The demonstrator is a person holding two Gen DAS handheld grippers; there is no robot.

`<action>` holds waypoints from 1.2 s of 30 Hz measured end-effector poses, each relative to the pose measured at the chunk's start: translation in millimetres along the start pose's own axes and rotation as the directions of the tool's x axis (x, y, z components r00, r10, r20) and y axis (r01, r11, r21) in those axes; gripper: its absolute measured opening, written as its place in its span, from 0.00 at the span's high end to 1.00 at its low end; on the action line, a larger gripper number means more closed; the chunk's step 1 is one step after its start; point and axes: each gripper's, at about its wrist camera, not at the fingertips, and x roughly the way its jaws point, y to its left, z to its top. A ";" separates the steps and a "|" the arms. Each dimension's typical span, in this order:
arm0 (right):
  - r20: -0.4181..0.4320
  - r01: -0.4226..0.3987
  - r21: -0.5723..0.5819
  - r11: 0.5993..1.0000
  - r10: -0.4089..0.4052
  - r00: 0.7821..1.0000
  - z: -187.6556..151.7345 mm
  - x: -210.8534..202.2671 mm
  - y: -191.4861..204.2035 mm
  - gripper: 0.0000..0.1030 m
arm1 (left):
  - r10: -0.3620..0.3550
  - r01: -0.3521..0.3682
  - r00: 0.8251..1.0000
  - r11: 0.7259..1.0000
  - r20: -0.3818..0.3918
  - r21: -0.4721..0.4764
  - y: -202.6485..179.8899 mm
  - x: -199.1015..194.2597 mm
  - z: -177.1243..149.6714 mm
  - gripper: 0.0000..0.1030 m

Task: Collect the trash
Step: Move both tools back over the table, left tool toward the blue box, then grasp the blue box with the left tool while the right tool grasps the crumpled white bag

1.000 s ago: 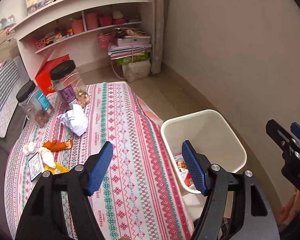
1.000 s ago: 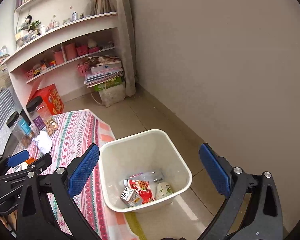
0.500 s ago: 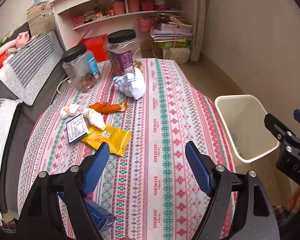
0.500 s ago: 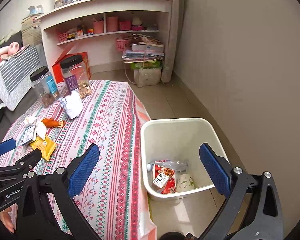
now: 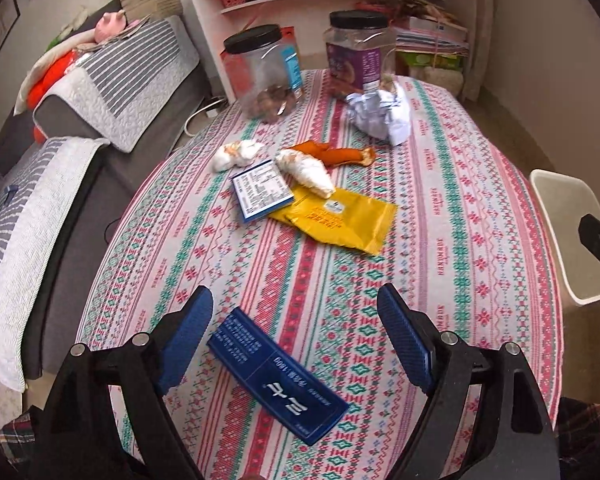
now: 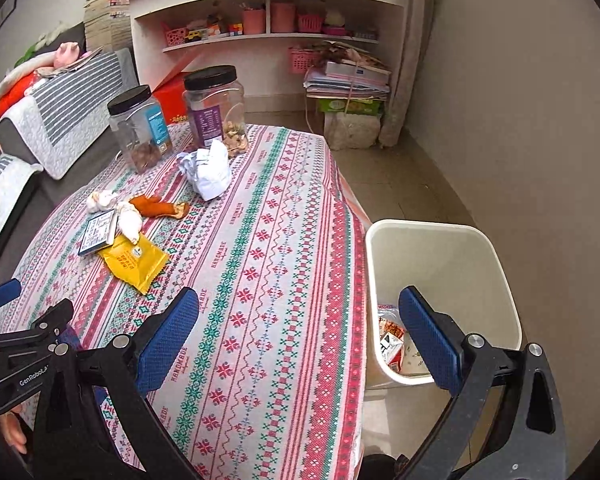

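My left gripper hangs over the near end of the table, its jaws opening, with a dark blue flat packet lying on the cloth below and between them, untouched. Further along lie a yellow wrapper, a blue-and-white label card, a white crumpled wad, orange peel, a small tissue ball and crumpled white paper. My right gripper is open and empty over the table's right edge. The cream bin beside it holds several wrappers.
Two clear jars with black lids stand at the table's far end. A grey sofa with striped covers runs along the left. Shelves and stacked papers are at the back. The wall is close on the right.
Both grippers have swung left from above the bin to over the table and dipped lower. The dark blue packet has come into the left view. The left jaws have widened.
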 end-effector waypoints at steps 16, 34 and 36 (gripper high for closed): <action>-0.056 -0.066 -0.143 0.988 0.059 0.997 0.2 28.4 54.5 0.07 | -0.158 0.090 0.939 0.970 -0.305 -0.225 43.5 65.6 -28.3 0.17; -0.009 -0.119 -0.035 0.992 0.119 0.993 48.9 84.5 73.8 0.07 | -0.265 0.257 0.953 0.964 -0.143 -0.075 67.1 40.8 18.8 0.61; 0.015 -0.120 -0.043 0.992 0.120 0.993 59.7 99.6 77.5 0.07 | -0.253 0.248 0.962 0.967 -0.101 -0.064 70.0 38.8 29.8 0.61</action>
